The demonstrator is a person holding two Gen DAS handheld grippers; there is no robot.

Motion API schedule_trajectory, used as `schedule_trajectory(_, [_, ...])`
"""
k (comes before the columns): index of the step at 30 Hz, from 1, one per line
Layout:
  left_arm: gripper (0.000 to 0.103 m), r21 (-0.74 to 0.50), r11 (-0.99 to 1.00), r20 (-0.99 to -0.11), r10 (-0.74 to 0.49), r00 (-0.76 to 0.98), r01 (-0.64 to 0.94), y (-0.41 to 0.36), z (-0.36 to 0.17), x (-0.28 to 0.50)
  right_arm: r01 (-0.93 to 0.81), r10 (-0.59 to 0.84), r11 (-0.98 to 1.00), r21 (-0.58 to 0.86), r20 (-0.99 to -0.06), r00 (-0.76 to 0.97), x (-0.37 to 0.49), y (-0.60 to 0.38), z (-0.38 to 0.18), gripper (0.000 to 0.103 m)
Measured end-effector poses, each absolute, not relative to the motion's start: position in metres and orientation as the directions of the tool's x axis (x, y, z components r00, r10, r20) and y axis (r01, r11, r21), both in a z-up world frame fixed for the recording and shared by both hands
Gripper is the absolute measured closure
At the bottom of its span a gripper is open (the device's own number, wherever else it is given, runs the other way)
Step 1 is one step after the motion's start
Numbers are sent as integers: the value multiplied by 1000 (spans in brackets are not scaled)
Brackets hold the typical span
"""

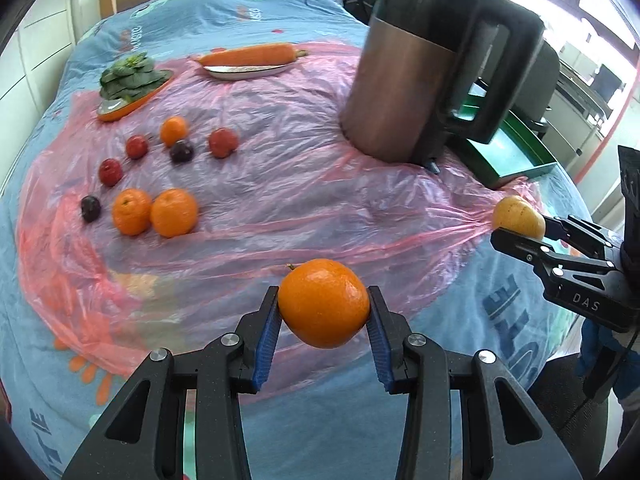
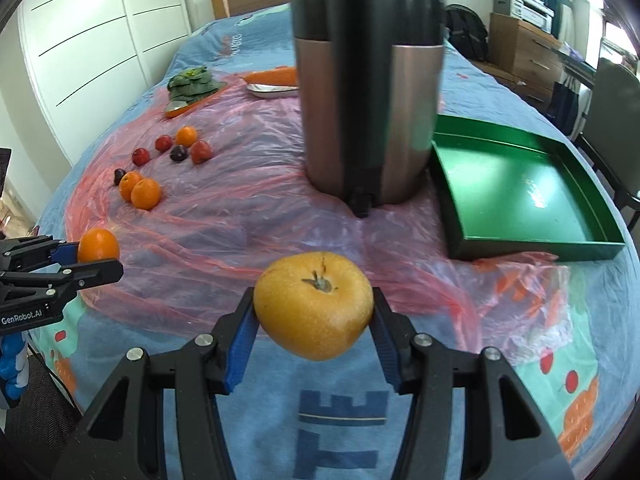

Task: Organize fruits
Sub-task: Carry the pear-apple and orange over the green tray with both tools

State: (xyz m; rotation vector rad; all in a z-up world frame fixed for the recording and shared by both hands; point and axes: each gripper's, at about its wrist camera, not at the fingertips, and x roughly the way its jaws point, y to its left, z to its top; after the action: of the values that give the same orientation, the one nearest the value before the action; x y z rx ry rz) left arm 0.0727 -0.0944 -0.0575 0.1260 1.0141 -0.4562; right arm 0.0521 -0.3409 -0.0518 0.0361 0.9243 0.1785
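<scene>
Orange [image 1: 324,303] was gripped between left gripper [image 1: 324,320] pads, yellow pear [image 2: 314,306] — possibly apple — by right gripper [image 2: 314,324]; both were held above near bed edge, presumably for sorting into green tray [image 2: 520,246] at right.

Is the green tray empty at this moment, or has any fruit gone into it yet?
Empty. In the right wrist view the green tray shows only its bare, shiny floor.

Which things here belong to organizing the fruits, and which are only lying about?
Belong to the job:
- orange in left gripper
- yellow pear in right gripper
- loose fruits on the plastic sheet
- green tray

Just lying about:
- kettle
- carrot
- leafy greens
</scene>
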Motion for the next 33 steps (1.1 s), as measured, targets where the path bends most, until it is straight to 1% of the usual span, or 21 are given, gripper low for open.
schedule_trajectory(9, [67, -102, 791, -836, -397, 379, 603, -203, -47, 65, 23, 44, 997, 76, -768, 639, 63, -431, -40, 38])
schedule_trajectory(13, [67, -102, 736, -817, -445, 365, 669, -256, -34, 71, 76, -7, 995, 58, -750, 661, 80, -471, -31, 38])
schedule_trajectory(17, [67, -72, 692, -792, -477, 381, 718, -315, -24, 90, 130, -61, 991, 37, -739, 671, 108, -509, -28, 38])
schedule_trajectory(20, [67, -49, 682, -783, -479, 396, 729, -355, -23, 111, 173, -99, 985, 25, -735, 671, 132, -541, -30, 38])
schedule_trajectory(24, [67, -48, 691, -796, -462, 390, 721, -397, -35, 144, 204, -152, 979, -18, -734, 662, 166, -577, -37, 38])
schedule_trajectory(29, [67, -48, 725, -811, -429, 397, 687, -432, -50, 181, 222, -168, 975, -29, -747, 643, 205, -610, -55, 38])
schedule_trajectory(33, [67, -15, 746, -820, -390, 419, 666, -446, -64, 201, 220, -174, 975, -41, -755, 632, 234, -624, -67, 38])
